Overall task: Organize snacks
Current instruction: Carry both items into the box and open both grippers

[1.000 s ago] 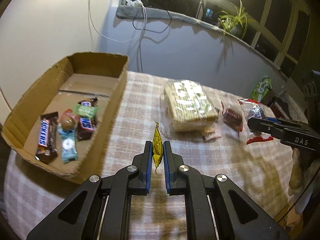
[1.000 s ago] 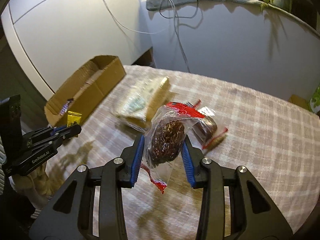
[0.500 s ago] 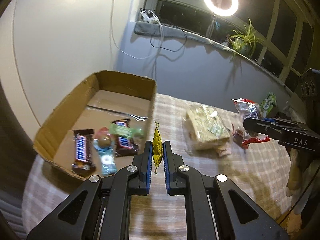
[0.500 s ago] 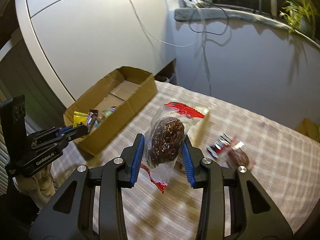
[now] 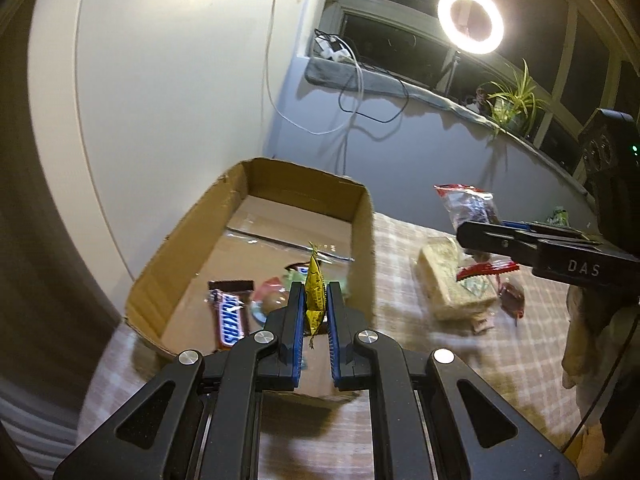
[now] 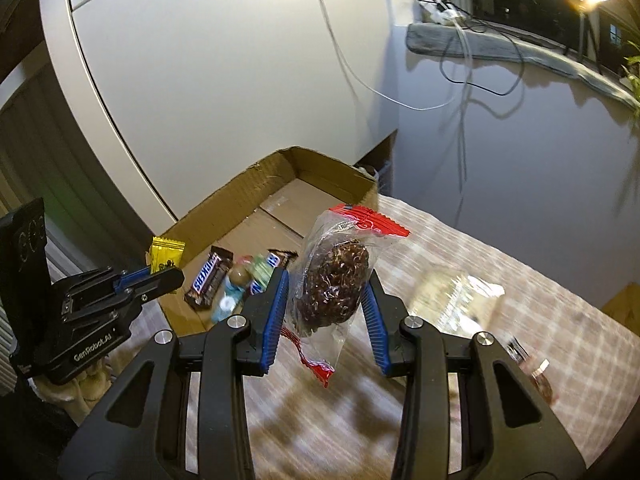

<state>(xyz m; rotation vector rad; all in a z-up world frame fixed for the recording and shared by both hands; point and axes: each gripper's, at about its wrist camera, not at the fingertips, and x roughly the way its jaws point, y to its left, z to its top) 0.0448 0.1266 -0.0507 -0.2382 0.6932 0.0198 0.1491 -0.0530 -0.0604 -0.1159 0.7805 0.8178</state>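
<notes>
A: At 12 o'clock off the left gripper (image 5: 314, 312), pinched edge-on between the blue pads: small yellow foil sachet (image 5: 314, 300). It's held up over the near end of the open brown cardboard box (image 5: 362, 236).

B: Right side?

A: Right gripper (image 6: 326, 300) clamped on a clear plastic bag with red sealed ends and a dark chocolate nest cake inside (image 6: 330, 284), above the checked tablecloth (image 6: 460, 264), box at its 10 o'clock.

B: Risks?

A: My guess: sachet is thin and gripped by one strip, so it could slip or flutter out short of the box wall. The bag is slack plastic; a squeeze may crush the cake. Both tools heading for one box could bump.

B: Counts?

A: In box: one brown Snickers bar (image 5: 230, 312), a second dark bar partly hidden, a green wrapper and a pale blue one with a round brown sweet, blurred. On cloth: one clear-wrapped block of pale wafers (image 5: 452, 284), one small dark red-edged packet (image 5: 512, 298). Two grippers, one box.
</notes>
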